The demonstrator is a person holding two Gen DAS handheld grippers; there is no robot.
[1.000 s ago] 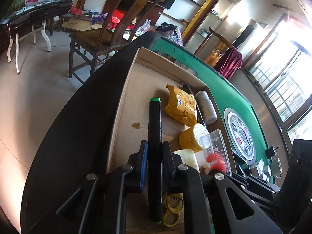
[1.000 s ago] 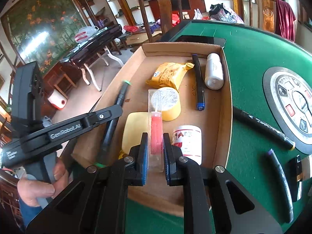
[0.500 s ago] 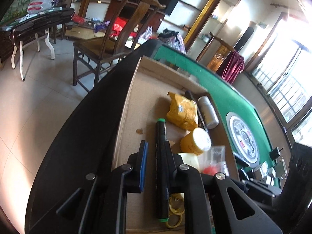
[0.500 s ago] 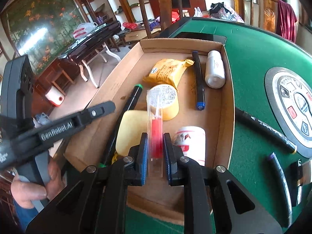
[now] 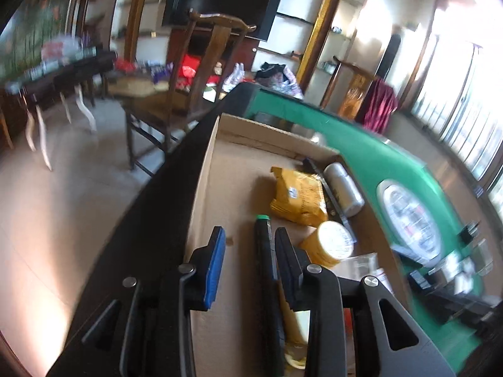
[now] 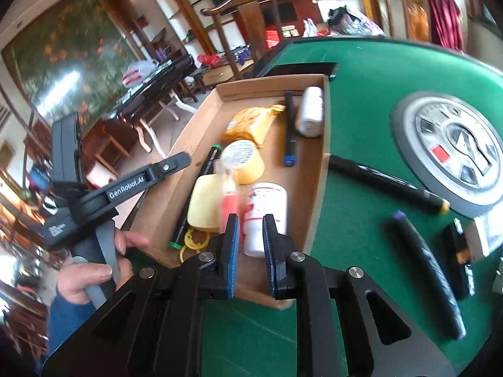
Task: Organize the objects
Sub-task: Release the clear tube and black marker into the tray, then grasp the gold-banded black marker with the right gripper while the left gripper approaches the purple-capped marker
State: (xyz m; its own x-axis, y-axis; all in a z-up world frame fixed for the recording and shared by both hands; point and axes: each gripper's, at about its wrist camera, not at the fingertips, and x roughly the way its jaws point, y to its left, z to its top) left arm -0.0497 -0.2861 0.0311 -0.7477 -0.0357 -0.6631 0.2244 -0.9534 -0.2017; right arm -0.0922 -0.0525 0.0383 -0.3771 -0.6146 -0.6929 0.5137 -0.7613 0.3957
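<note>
On the green felt table (image 6: 361,94), the cardboard box (image 6: 318,169) at its edge holds a yellow packet (image 6: 248,122), a yellow tub (image 6: 243,160), a white bottle (image 6: 267,207), a blue-tipped pen (image 6: 290,132) and a pale canister (image 6: 311,110). The green-capped marker (image 5: 265,267), clamped a second ago, now lies on the box floor between the opening jaws of the left gripper (image 5: 249,231). The clear tube (image 6: 227,185) has left the right gripper (image 6: 250,220), whose jaws stand nearly together and empty, while two dark markers (image 6: 386,182) lie on open felt outside the box.
</note>
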